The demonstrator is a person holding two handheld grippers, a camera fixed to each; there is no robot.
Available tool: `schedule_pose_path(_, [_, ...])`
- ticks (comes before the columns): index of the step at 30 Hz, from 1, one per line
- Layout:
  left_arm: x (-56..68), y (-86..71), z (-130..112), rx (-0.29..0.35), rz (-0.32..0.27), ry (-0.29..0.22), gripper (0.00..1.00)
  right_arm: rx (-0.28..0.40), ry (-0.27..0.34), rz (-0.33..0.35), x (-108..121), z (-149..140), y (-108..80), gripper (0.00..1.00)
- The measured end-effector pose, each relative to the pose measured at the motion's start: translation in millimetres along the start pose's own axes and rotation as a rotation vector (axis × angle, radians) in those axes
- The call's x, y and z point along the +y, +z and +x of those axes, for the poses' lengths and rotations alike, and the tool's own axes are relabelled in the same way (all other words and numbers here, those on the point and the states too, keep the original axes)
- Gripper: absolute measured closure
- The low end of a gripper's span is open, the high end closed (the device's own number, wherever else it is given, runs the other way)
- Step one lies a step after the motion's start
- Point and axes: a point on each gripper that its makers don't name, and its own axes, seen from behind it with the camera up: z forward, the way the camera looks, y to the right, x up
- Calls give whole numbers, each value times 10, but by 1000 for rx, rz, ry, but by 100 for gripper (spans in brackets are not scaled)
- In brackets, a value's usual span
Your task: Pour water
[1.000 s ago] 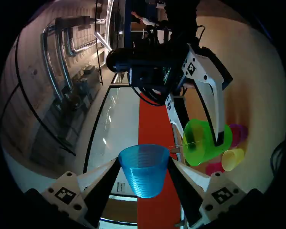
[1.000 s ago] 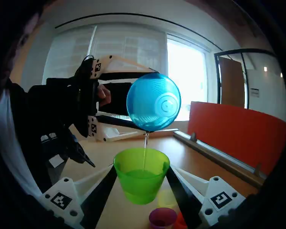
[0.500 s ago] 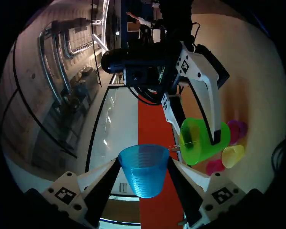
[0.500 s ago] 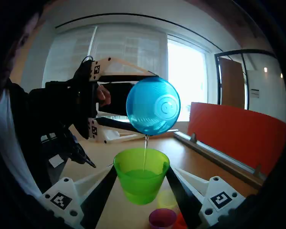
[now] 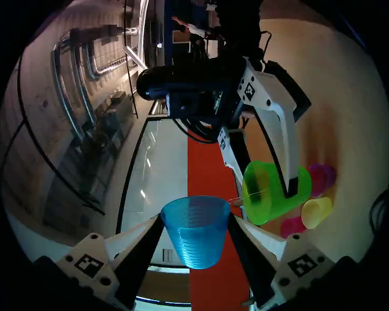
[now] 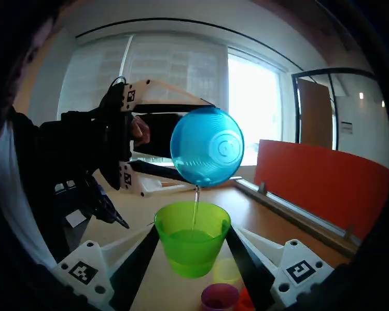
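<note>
Left gripper (image 5: 195, 222): clamped on the tipped blue cup (image 6: 207, 146).
Water stream (image 6: 195, 207): thin, falling inside the rim below.
Right gripper (image 6: 192, 232): clamped on the green cup (image 6: 192, 254), roughly half full.
Risk: if either hand drifts, water spills onto the table (image 6: 277, 228).

red divider (image 6: 324, 179) runs along the wooden table (image 6: 142, 217) edge | yellow cup (image 5: 317, 212), purple cup (image 5: 321, 176), pink cup (image 5: 292, 226) bunched together on the table, near the divider | bright window (image 6: 254, 103) just past the divider's end
</note>
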Motion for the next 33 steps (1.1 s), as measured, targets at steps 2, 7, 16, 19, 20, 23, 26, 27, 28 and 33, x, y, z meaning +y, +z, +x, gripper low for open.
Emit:
schedule_pose_path(2, [-3,3,-2,0,1,2,13,0,-1,0,-1,4,-3,9])
schedule_pose_path(7, [-4,6,3,1,0,1,13,2,-1,-1,5,2,-3,9])
schedule_pose_path(16, [-9,11,10,3,2,-1,13,2,-3,-1,0,2,-1,9])
schedule_pose_path(19, [-14,12,12,3,3,-3,13,3,-3,-2,-1,4,-4,9])
schedule_pose_path(20, [-14,12,13,4,3,-4,13,3,-2,-1,0,6,-6,9])
schedule_pose_path(23, [-14,14,10,3,2,-9,13,2,-4,-2,2,4,-6,10])
schedule_pose_path(26, [-17,17,-3,2,3,-14,13,2,-5,-3,2,4,-5,9])
schedule_pose_path(27, [-22,19,-5,2,4,-16,13,2,-5,-4,3,6,-5,9])
schedule_pose_path(28, [-28,23,-6,2,5,-18,13,2,-5,-4,4,9,-6,9])
schedule_pose_path(33, [-56,37,-12,2,15,-55,13,3,-7,-7,11,18,-8,9])
